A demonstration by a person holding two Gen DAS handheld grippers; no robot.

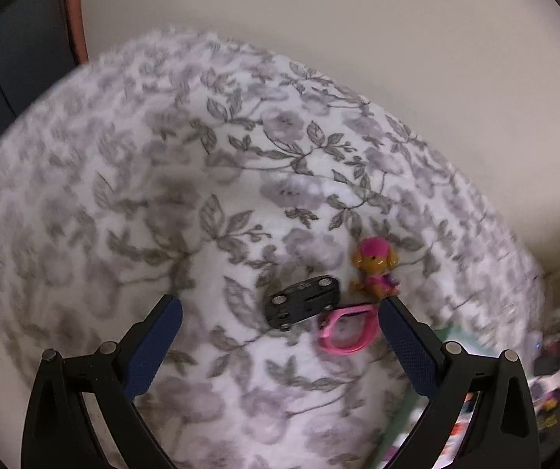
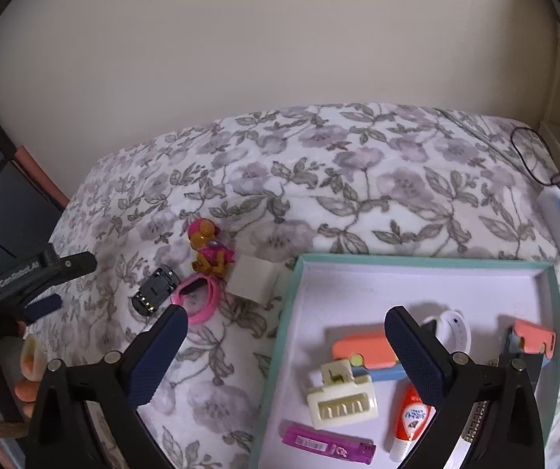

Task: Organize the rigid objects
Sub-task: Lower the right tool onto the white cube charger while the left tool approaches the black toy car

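Both grippers, left [image 1: 280, 305] and right [image 2: 285, 314], are wide apart, holding nothing. Toy dog [image 1: 375, 267] sits right of center.

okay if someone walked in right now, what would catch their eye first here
Probably the bright pink and orange puppy figure standing on the floral blanket, with a pink band and a black toy car beside it. Next, the teal-rimmed tray at right, already holding several small items.
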